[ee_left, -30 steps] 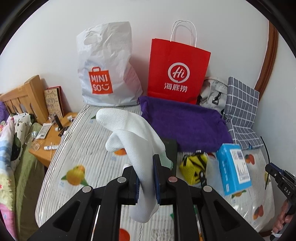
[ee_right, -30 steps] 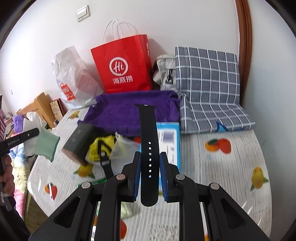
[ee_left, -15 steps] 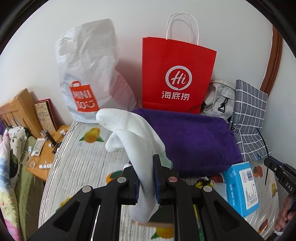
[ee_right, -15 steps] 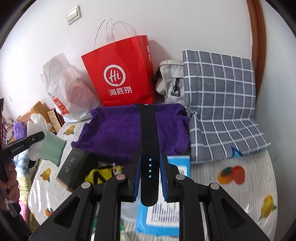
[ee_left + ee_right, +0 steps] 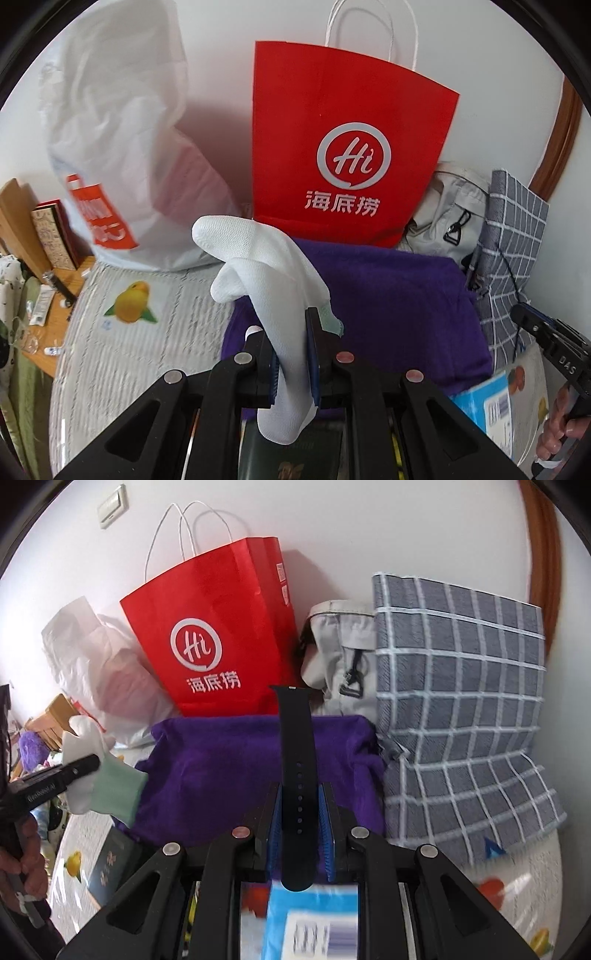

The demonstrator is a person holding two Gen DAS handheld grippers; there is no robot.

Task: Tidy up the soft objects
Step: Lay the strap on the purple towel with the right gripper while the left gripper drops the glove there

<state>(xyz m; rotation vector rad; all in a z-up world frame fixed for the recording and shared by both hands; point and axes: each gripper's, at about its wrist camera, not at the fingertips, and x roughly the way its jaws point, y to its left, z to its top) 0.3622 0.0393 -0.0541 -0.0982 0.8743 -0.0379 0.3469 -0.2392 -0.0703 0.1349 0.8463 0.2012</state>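
Between the fingers of the left gripper (image 5: 291, 354) sits a white sock (image 5: 266, 280), clamped at mid-length; its toe end curls up and forward, its green cuff shows just right of the right finger, and the rest hangs below the jaws. The right gripper (image 5: 300, 825) is closed on a black watch strap (image 5: 297, 760), which stands upright between the blue pads and projects well ahead of them.

Directly ahead of both grippers, and lower, lies a folded purple towel (image 5: 229, 771) on the bed (image 5: 122, 354). Beyond it, against the wall, stand a red paper bag (image 5: 343, 155) and a white plastic bag (image 5: 122, 147). A blue box (image 5: 314, 923) lies beneath the right gripper, and a dark booklet (image 5: 110, 864) below and to its left.

Assessment: both items are lifted and in carriage; neither is set down. No sorted pile is identifiable. The towel or one of the bags appears the likely destination, though which cannot be told. Placement of both items remains outstanding, and other loose articles on the bed remain to be handled.
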